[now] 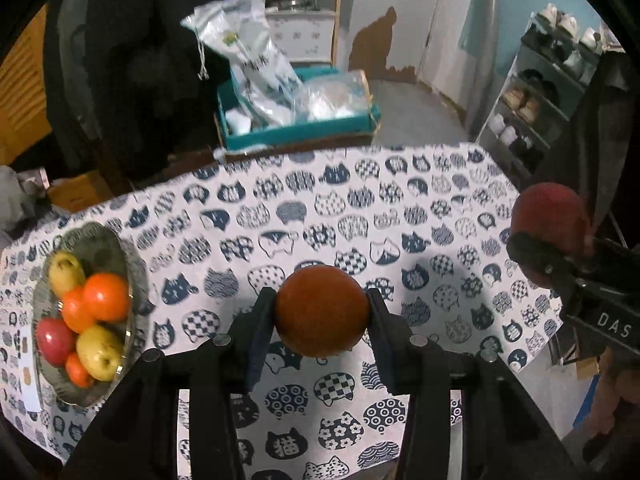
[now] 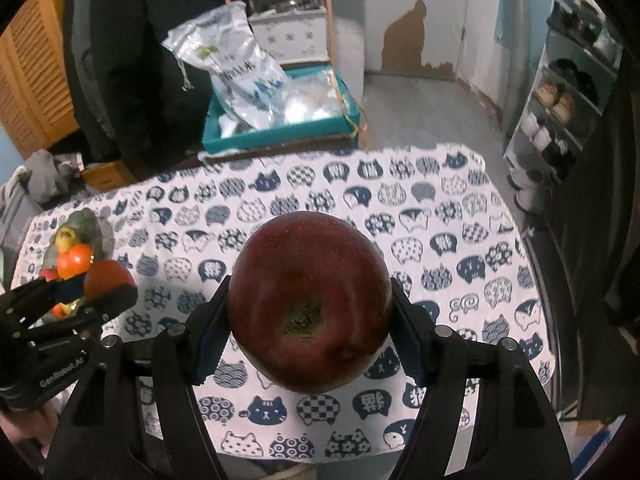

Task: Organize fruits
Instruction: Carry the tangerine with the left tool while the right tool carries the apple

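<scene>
My left gripper [image 1: 321, 300] is shut on an orange [image 1: 321, 310], held above the cat-print tablecloth [image 1: 360, 208]. My right gripper [image 2: 310, 308] is shut on a big dark red apple [image 2: 310, 304], stem end toward the camera, also lifted off the table. In the left wrist view the right gripper [image 1: 532, 240] and its red apple [image 1: 550, 214] show at the right edge. The right wrist view catches the left gripper [image 2: 100, 284] with the orange [image 2: 108, 278] at the left. A glass bowl [image 1: 136, 276] at the table's left holds yellow apples, oranges and red apples.
Beyond the far table edge stands a teal box [image 1: 296, 132] stuffed with plastic bags. A shoe rack [image 1: 540, 96] stands at the right, a wooden shelf [image 1: 288, 12] at the back. A dark coat hangs at the back left. A hand [image 2: 24, 432] grips the left gripper.
</scene>
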The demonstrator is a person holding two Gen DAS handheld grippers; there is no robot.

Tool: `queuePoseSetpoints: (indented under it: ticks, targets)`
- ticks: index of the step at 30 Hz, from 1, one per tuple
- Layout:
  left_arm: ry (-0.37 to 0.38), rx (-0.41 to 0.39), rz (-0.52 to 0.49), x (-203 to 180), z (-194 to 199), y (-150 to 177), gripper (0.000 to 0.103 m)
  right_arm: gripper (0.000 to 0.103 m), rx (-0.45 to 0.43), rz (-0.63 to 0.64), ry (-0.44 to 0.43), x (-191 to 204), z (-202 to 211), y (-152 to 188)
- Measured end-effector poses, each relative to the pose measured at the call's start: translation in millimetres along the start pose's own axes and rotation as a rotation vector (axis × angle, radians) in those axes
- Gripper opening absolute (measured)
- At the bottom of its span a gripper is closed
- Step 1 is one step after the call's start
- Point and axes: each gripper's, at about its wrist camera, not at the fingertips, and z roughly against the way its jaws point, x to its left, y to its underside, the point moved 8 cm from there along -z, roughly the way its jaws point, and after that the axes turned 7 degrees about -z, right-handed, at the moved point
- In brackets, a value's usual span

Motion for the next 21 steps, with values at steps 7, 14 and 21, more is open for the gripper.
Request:
queuePoseSetpoints:
  ticks: [7,14,21]
  targets:
    - [-0.019,-0.080,-0.002,10,36,-15,0.046,0.071,-0.074,0.040,-0.033,20,29,-14]
    - [-0.035,-0.148,0.003,24,69,-26,0.046,0.071,-0.126,0.074,-0.069,43,52,-26]
    - [-0.063,-0.189,0.026,47,88,-29,0.046,0.071,-0.150,0.105,-0.100,67,62,-35]
